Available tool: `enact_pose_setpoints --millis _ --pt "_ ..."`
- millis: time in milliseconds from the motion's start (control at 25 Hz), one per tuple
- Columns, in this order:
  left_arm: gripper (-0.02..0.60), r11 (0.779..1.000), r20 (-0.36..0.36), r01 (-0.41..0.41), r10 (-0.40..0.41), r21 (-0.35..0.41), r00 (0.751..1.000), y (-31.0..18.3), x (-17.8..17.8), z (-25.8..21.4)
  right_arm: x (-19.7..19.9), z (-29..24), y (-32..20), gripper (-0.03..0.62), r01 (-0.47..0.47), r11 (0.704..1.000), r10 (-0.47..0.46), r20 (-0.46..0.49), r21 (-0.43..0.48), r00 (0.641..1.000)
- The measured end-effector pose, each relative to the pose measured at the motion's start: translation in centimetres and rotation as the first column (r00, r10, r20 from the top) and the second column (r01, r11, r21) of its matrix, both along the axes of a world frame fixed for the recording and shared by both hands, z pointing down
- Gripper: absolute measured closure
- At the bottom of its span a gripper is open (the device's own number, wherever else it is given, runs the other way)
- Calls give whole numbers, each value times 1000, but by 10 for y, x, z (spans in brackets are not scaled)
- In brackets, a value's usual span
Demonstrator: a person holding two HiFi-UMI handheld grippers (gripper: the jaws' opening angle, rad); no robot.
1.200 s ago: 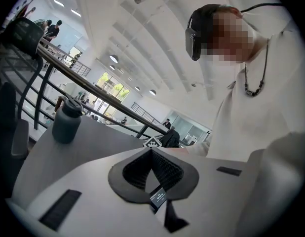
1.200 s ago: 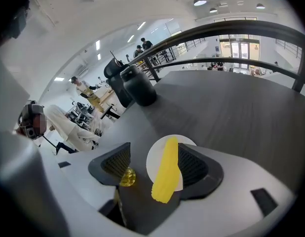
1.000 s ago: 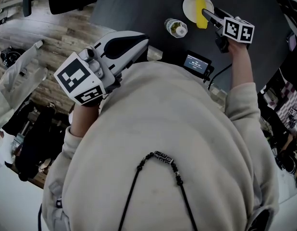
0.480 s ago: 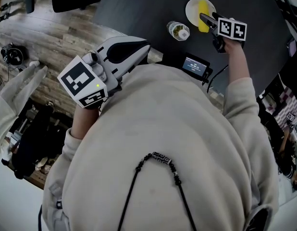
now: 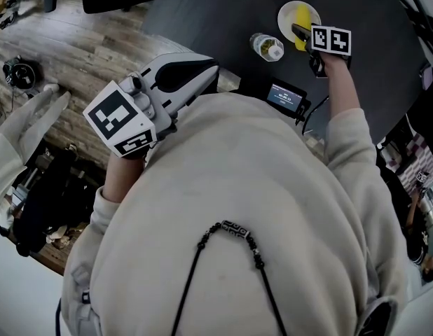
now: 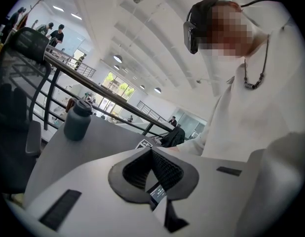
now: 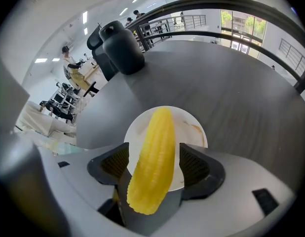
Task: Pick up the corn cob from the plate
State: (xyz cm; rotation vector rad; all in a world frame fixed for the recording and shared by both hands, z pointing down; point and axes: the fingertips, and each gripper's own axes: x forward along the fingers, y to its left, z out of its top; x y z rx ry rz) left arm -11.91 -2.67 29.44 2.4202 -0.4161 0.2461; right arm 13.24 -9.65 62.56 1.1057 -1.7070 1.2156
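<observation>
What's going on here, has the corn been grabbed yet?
Not yet. A person at a dark table holds a gripper in each hand. The right gripper is over the white plate, its jaws apart on either side of the corn cob and not clamped on it. The left gripper is near the person's chest, shut and empty.

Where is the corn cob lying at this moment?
The corn cob lies on the white plate at the head view's upper right, just right of the bottle; the right gripper has its open jaws either side of it.
</observation>
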Motion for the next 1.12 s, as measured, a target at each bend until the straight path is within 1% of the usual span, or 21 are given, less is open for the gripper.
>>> enact_pose_setpoints --millis 320,400,480,600,920,1120 --pt "577 1000 -3 -2 2 10 1000 3 -3 -3 -2 21 2 289 40 997 -47 -104 -73 993" --pt "577 1000 -3 -5 5 10 1000 3 -3 -2 1 24 2 294 43 997 -52 -131 -72 990" --pt "577 1000 0 -6 6 8 1000 1 -4 -2 3 24 0 314 38 997 -47 -146 -64 988" --pt "577 1000 -1 -13 13 7 1000 1 -3 -2 4 24 -1 332 34 998 -43 -150 -60 988" --pt "577 999 -4 -46 46 21 999 -1 2 -5 5 22 -3 342 14 998 -22 -137 -61 990" --pt "577 994 -4 -91 91 54 996 -5 10 -13 7 0 -6 344 -13 1000 13 -111 6 994"
